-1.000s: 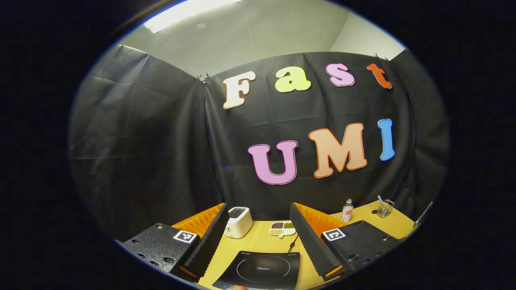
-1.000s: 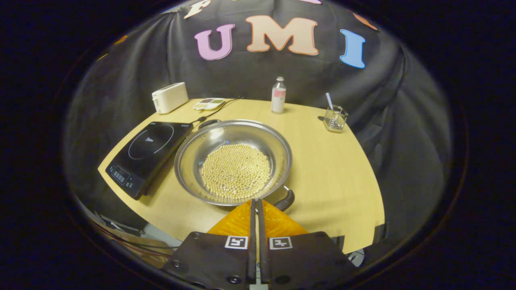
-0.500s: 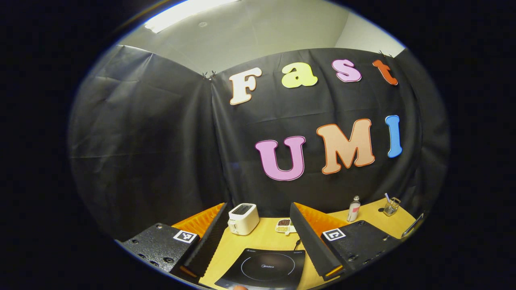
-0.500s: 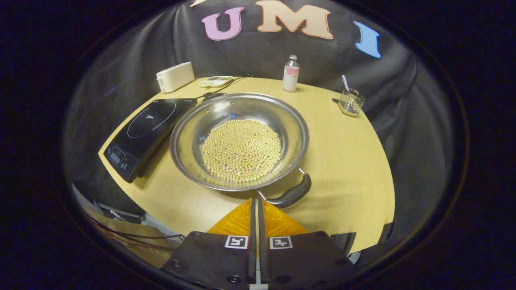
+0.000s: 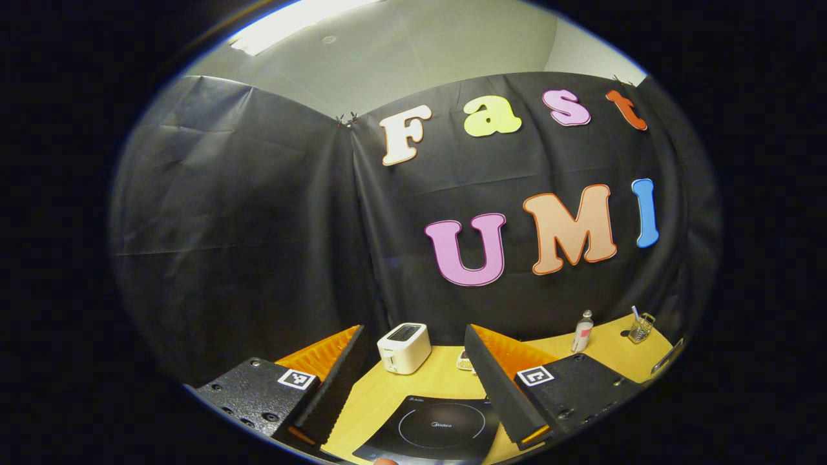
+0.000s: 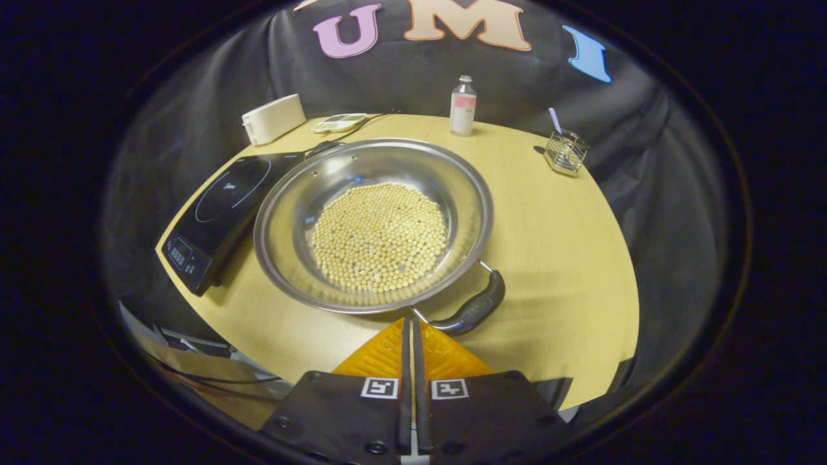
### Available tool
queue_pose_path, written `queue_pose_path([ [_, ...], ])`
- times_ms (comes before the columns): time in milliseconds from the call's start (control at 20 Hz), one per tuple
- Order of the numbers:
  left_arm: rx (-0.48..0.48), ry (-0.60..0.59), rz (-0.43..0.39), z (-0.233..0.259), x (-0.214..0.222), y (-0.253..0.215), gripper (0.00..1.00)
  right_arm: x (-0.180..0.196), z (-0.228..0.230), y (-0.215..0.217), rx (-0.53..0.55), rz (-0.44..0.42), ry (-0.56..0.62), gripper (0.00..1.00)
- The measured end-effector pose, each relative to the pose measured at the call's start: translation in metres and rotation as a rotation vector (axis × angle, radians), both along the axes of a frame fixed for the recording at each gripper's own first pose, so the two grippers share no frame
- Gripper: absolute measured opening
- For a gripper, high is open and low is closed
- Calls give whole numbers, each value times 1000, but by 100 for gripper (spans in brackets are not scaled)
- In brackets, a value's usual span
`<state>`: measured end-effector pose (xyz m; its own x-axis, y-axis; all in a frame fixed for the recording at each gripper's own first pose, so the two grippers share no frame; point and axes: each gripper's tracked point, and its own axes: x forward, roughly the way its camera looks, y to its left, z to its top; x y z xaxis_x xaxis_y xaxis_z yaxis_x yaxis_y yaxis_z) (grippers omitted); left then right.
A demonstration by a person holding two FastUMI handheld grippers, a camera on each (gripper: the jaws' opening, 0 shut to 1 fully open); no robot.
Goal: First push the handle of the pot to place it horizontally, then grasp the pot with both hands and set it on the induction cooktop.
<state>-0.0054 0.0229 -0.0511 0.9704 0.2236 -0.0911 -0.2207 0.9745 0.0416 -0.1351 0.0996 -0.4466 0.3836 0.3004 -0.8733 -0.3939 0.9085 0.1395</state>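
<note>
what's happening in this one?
A person holds a claw in each hand at a table. The right claw is shut and empty, its tips right at the near rim of the steel pot of beans, beside the pot's black handle, apparently to push it. The pot sits on the table next to the induction cooktop, not yet on it. The left claw is open above the cooktop.

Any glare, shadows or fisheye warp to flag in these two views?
Right gripper view: glare on the pot inner wall, soft shadow beside the cup, table edge bowed. Left gripper view: ceiling light blown out, the cloth wall curved.
</note>
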Motion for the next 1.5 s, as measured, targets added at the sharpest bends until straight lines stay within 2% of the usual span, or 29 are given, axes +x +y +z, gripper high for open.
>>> queue_pose_path([
  [200, -3, 5, 42, -5, 0, 5, 98, 19, -5, -17, -18, -22, -6, 5],
  [400, -13, 14, 82, -9, -11, 13, 100, 45, -11, -30, -33, -44, -11, 5],
  [600, -22, 22, 109, -10, -14, 12, 98, 65, -13, -37, -41, -55, -18, 5],
  [650, -21, 23, 114, -9, -15, 12, 100, 69, -12, -39, -47, -55, -22, 5],
  [700, -20, 26, 119, -11, -15, 12, 98, 73, -13, -43, -61, -58, -29, 5],
  [1100, -29, 45, 132, -16, -19, 9, 98, 95, -16, -49, -61, -91, -35, 5],
  [1500, -43, 65, 128, -21, -22, 9, 98, 104, 4, -58, -50, -155, -77, 5],
])
